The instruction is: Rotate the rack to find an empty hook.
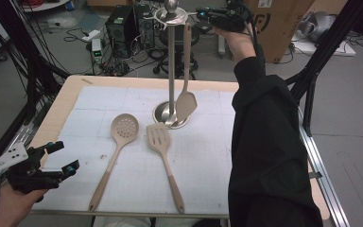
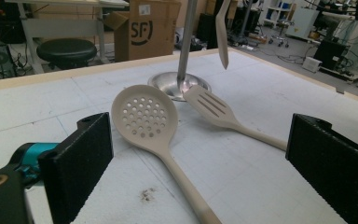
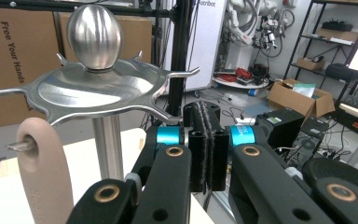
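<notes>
Beige spatula (image 3: pixel 42 172) hung on rack (image 3: pixel 93 91), blade cropped

Beige spatula (image 1: pixel 186 105) (blade down) hangs from stand (image 1: pixel 171 71).

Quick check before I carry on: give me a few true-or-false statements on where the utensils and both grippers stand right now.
1. One spatula hangs from a hook of the metal stand. True.
2. The right gripper grips the hanging spatula's handle. False: its jaws are shut on nothing, beside the stand's top.
3. The perforated spoon and the slotted turner lie flat on the table. True.
4. The left gripper is shut on the perforated spoon. False: its jaws are open, apart from the spoon.
</notes>
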The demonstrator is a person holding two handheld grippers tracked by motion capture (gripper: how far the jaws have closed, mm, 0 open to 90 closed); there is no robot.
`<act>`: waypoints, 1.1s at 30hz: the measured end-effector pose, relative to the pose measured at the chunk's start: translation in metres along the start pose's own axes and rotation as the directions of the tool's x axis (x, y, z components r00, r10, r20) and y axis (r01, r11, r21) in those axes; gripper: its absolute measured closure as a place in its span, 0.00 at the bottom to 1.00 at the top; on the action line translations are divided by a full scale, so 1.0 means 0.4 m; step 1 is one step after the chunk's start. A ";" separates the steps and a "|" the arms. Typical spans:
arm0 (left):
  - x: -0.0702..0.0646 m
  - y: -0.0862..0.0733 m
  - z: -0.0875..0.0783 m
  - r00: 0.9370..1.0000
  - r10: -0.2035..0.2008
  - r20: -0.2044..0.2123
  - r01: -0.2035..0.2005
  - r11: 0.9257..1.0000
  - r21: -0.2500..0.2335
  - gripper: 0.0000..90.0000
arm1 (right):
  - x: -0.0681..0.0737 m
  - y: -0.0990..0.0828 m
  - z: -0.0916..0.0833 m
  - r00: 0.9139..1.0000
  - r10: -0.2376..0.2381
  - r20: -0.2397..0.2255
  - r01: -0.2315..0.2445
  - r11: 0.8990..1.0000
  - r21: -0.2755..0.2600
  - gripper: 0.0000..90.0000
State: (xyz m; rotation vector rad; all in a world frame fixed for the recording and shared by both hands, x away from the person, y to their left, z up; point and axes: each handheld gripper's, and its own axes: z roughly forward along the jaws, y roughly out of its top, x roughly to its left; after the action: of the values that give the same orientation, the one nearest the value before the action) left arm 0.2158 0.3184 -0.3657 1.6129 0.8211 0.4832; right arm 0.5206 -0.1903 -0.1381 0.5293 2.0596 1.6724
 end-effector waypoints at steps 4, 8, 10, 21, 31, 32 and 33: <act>0.001 -0.001 0.000 1.000 -0.002 0.000 0.002 1.000 0.000 0.09 | -0.002 -0.002 0.004 1.000 0.001 -0.002 -0.001 1.000 0.000 1.00; 0.003 -0.001 -0.001 1.000 -0.003 -0.002 0.003 1.000 0.000 0.09 | -0.003 -0.004 0.007 1.000 0.003 -0.006 -0.003 1.000 -0.001 1.00; 0.003 -0.002 -0.001 1.000 -0.005 -0.003 0.005 1.000 -0.001 0.09 | -0.004 -0.005 0.008 1.000 0.003 -0.007 -0.003 1.000 -0.004 1.00; 0.007 -0.003 -0.003 1.000 -0.008 -0.006 0.008 1.000 -0.001 0.09 | -0.001 -0.001 0.020 1.000 -0.006 -0.017 0.006 1.000 -0.008 1.00; 0.007 -0.004 0.001 1.000 -0.007 -0.003 0.007 1.000 0.003 0.09 | 0.006 0.002 0.007 0.999 -0.028 -0.026 0.029 1.000 0.010 1.00; 0.007 -0.004 0.001 1.000 -0.006 -0.002 0.006 1.000 0.004 0.09 | 0.008 0.003 0.006 0.999 -0.031 -0.026 0.031 0.999 0.012 1.00; 0.007 -0.004 0.001 1.000 -0.005 -0.002 0.005 1.000 0.003 0.09 | 0.010 0.005 0.004 0.999 -0.031 -0.027 0.032 0.999 0.015 1.00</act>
State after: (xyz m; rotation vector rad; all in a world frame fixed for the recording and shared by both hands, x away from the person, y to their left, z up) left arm 0.2175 0.3203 -0.3678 1.6130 0.8276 0.4798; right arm 0.5182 -0.1862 -0.1369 0.4796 2.0902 1.6560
